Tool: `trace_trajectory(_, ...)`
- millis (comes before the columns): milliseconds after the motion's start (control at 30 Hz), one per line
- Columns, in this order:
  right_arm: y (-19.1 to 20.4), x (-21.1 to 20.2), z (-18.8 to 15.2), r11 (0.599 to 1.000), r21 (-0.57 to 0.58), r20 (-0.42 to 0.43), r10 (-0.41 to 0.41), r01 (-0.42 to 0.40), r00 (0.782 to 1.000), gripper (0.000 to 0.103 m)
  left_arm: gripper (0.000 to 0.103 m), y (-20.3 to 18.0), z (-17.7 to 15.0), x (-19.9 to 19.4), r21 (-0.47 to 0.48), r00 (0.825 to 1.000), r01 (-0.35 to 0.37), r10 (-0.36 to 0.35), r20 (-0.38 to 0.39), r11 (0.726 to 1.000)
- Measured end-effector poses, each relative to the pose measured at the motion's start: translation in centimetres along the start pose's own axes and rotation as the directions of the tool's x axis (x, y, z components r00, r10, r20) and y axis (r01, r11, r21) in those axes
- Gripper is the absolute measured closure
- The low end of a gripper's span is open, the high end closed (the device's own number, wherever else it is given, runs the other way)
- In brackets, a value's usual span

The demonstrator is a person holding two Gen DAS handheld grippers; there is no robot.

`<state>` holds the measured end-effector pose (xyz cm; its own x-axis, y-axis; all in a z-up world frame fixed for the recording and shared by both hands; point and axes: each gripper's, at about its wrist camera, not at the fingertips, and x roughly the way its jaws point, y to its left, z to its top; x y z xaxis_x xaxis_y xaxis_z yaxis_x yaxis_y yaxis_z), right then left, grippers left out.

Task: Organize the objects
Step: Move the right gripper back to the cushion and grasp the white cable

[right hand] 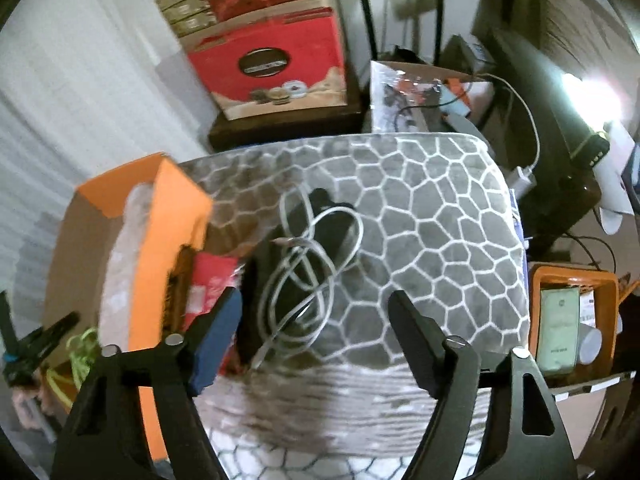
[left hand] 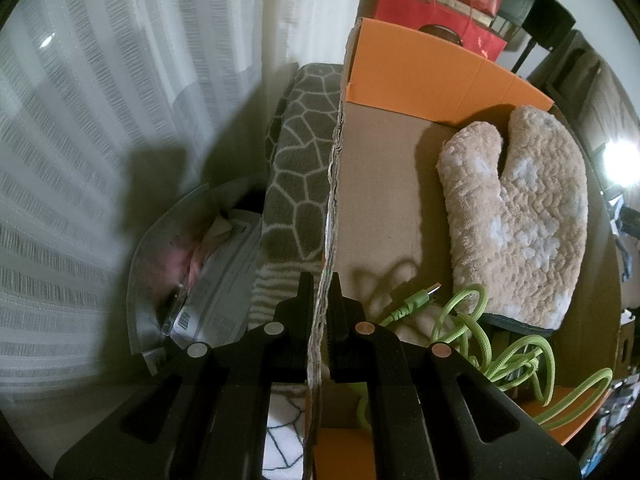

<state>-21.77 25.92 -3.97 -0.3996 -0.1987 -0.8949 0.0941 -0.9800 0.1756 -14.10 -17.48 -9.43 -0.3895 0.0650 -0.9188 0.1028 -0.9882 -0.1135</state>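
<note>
My left hand-held gripper [left hand: 320, 280] is clamped on the side wall of the orange cardboard box [left hand: 420, 72], one finger inside, one outside. Inside the box a beige fleece mitt [left hand: 516, 216] lies toward its far right corner, with a green braided cable [left hand: 476, 320] coiled at its near edge. My right hand-held gripper [right hand: 316, 304] stands apart, hovering over the grey patterned cushion [right hand: 440, 216]. A white cable [right hand: 304, 264] lies coiled on what appears to be a dark device [right hand: 320, 220], near the cushion's left edge beside the box.
</note>
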Motion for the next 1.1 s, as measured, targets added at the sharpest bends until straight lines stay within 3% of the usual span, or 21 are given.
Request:
trace_trajectory(200,0.0,2.4,0.4,0.999,0.026,0.021,-0.036,0.035,0.999,0.035,0.098,0.0,0.0,0.0,-0.001,1.0,0.001,-0.001,0.0,1.0)
trace_trajectory(600,1.0,6.1,1.0,0.993,0.092,0.024,-0.081,0.078,0.996,0.036,0.098,0.0,0.0,0.0,0.002,1.0,-0.002,0.002,0.001,1.0)
trace_trajectory(1100,1.6,8.9,-0.2,0.987,0.067,0.021,-0.149,0.148,0.989,0.037,0.098,0.0,0.1,0.0,0.003,1.0,-0.005,0.005,0.001,1.0)
